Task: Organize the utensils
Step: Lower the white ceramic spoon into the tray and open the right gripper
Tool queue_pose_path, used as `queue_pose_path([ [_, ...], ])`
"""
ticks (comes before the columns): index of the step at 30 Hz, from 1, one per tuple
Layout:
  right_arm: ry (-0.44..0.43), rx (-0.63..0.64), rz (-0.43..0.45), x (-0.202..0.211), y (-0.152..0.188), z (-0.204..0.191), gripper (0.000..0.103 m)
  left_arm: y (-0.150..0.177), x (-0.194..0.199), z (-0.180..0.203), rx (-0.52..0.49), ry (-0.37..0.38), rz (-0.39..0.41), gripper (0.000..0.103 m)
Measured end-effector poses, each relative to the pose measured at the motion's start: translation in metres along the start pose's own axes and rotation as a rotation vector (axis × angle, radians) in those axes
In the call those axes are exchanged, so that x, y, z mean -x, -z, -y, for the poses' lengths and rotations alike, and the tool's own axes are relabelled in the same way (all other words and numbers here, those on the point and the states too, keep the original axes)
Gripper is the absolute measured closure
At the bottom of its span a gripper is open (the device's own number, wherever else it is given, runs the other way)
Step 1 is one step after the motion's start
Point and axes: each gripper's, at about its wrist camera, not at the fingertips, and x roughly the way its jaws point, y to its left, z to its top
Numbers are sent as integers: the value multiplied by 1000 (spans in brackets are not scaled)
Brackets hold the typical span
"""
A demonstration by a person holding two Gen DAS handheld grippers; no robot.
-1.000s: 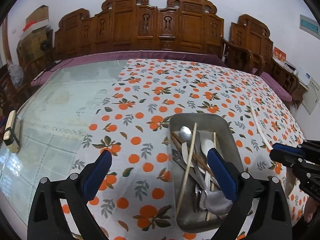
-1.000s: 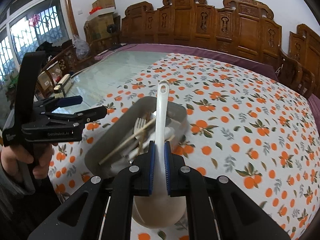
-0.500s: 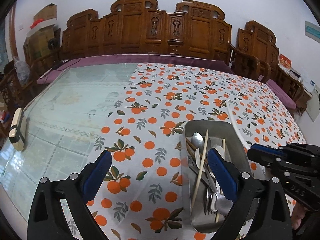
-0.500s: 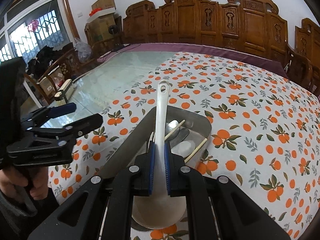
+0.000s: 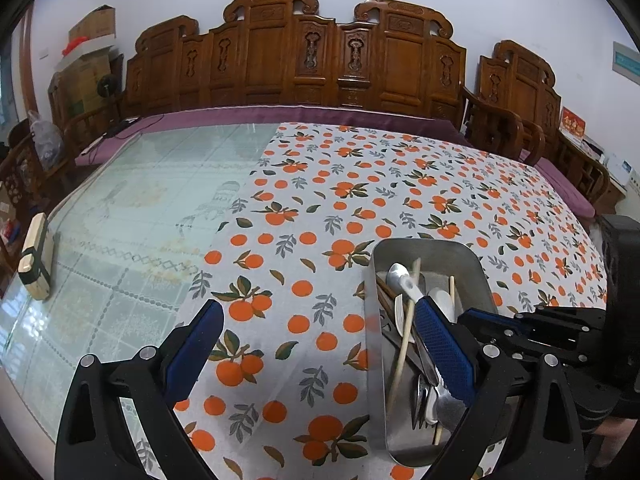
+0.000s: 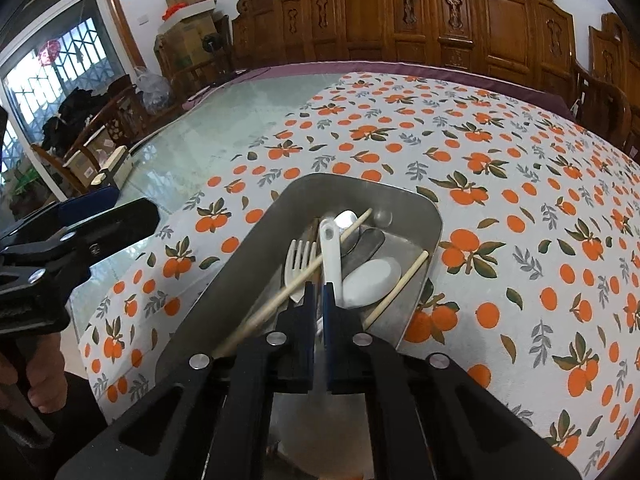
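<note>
Right gripper (image 6: 318, 286) points steeply down into the steel tray (image 6: 240, 256), its jaws closing until only a thin slit shows between the blue pads. A white spoon (image 6: 332, 256) runs straight ahead from the fingertips, its handle end with the hanging hole farthest from the gripper. The handle passes right at the right-hand pad, and I cannot tell whether it is nipped there or merely lying beside it. Just left of the fingertips a white fork (image 6: 298, 260) lies with a pale chopstick (image 6: 280, 300) slanting across it. Just right of them sits the bowl of another white spoon (image 6: 372, 276), with a second chopstick (image 6: 400, 284) leaning on the tray's wall beyond. The step in hand looks like settling the white spoon among the other utensils. To do it well, the handle should lie flat along the tray's length, parallel to the fork, before the pads let go. The gripper should then draw back along its own line so the fingertips do not catch the crossed chopstick and flick it out. Further left, the left gripper (image 6: 80, 224) hangs spread wide and holding nothing, over the orange-print cloth on the tabletop (image 6: 480, 160) beside the tray. It could steady the tray's rim if the tray starts to slide.
</note>
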Motion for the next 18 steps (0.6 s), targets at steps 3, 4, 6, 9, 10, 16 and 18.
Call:
queue_pose_path([
  [3,-18,-29,-5,-4,-2,5,102,0,-1,0,-3,-2,-1,10],
  [4,-28,-39,-3,-4,-3,7,102,0,-1,0,-1,-2,-1,10],
  [6,-37,-39,5,-3,-4,7,102,1,-1,0,3,-1,-2,10],
  [9,-35,-26,25,4,-5,5,102,1,-2,0,1,-1,-2,10],
  [10,-33,-23,30,6,-6,4,102,2,-2,1,-2,-2,-1,10],
  [16,-7,15,76,31,-5,2,102,5,0,5,-13,0,4,10],
  [18,-2,21,82,37,-4,5,102,5,1,7,-15,-1,4,10],
])
